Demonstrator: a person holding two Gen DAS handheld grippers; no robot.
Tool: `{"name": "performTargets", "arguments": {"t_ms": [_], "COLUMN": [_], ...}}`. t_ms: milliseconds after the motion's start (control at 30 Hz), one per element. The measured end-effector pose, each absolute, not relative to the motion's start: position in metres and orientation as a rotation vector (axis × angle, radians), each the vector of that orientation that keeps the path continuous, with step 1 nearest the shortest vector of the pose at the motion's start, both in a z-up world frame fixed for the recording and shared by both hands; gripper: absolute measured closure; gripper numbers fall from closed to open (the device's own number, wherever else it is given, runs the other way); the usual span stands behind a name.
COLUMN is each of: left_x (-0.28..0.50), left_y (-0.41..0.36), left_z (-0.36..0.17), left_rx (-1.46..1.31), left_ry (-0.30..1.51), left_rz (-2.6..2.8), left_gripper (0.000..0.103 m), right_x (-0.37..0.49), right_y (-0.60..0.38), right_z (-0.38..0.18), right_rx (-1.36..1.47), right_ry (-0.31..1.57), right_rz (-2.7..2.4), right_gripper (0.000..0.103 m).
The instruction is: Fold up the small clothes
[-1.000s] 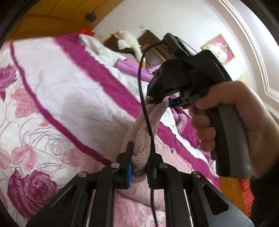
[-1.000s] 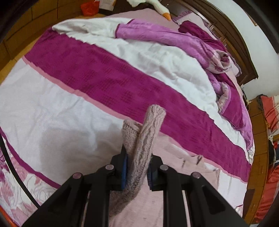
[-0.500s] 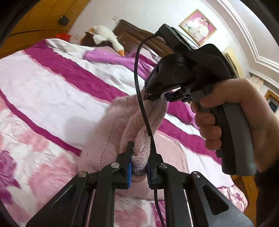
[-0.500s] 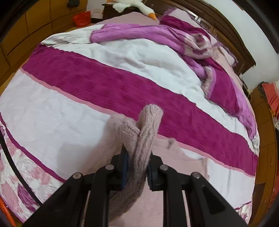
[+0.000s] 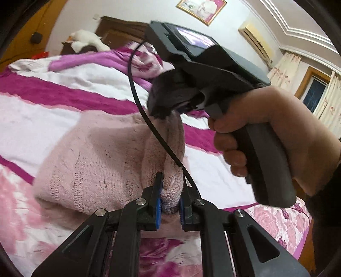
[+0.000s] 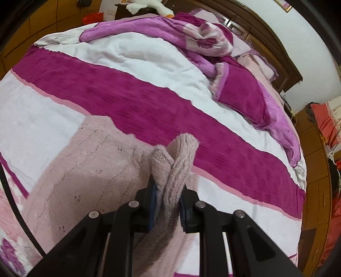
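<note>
A: What is the pink thing?

B: A small knitted sweater (image 5: 91,162). It is soft and fuzzy, pale pink, with bumpy rows of stitches. It lies on the bed, and one edge is bunched up and lifted.

A: Who is lifting it?

B: Two black tongs. The left tongs (image 5: 169,204) are clenched on a thick, fluffy lump of the knit, squeezed between blue pads. The right tongs (image 6: 167,202) are grasping a twisted, ropy bunch of it too. That bunch sticks up past the tips like a little rounded stump.

A: Are the two close together?

B: Yes. In the left view the right tongs hang just above the same fold, held by a hand (image 5: 275,136) wrapped around a grey handle. A thin black cable (image 5: 140,102) curves down in front of the wool.

A: What is under the sweater?

B: A bedspread (image 6: 149,106) with wide white and dark pink stripes and big pink roses near the edge. Farther back there is a crumpled purple blanket (image 6: 245,91), shiny and wrinkly, and a white stuffed toy (image 6: 147,5) by the brown wooden headboard (image 6: 270,51).
</note>
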State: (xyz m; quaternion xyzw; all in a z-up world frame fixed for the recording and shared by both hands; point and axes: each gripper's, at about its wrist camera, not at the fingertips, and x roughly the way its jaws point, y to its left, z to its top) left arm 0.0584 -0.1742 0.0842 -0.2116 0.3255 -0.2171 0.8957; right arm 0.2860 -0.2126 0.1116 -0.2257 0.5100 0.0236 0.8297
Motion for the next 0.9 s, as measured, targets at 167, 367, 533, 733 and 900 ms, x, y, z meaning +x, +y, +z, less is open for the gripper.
{"name": "performTargets", "arguments": {"t_ms": [167, 367, 533, 733, 900], "left_x": [0.076, 0.079, 0.086, 0.054, 0.048], "left_y": [-0.192, -0.204, -0.181, -0.134, -0.079], "left_z": [0.055, 0.041, 0.037, 0.062, 0.060], "left_rx": [-0.415, -0.424, -0.559, -0.521, -0.474], "left_ry": [0.738, 0.757, 0.819, 0.810, 0.774], "left_rz": [-0.494, -0.536, -0.558, -0.667, -0.481], "left_gripper": [0.103, 0.103, 0.098, 0.089, 0.089], "right_x": [0.278, 0.268, 0.263, 0.246, 0.226], "right_y": [-0.248, -0.300, -0.308, -0.327, -0.354], "right_z": [0.096, 0.068, 0.061, 0.074, 0.085], "right_rx": [-0.448, -0.354, -0.406, -0.384, -0.229], "right_ry": [1.054, 1.055, 1.017, 1.004, 1.004], "right_rz": [-0.011, -0.067, -0.154, -0.201, -0.234], "right_gripper": [0.085, 0.083, 0.046, 0.037, 0.037]}}
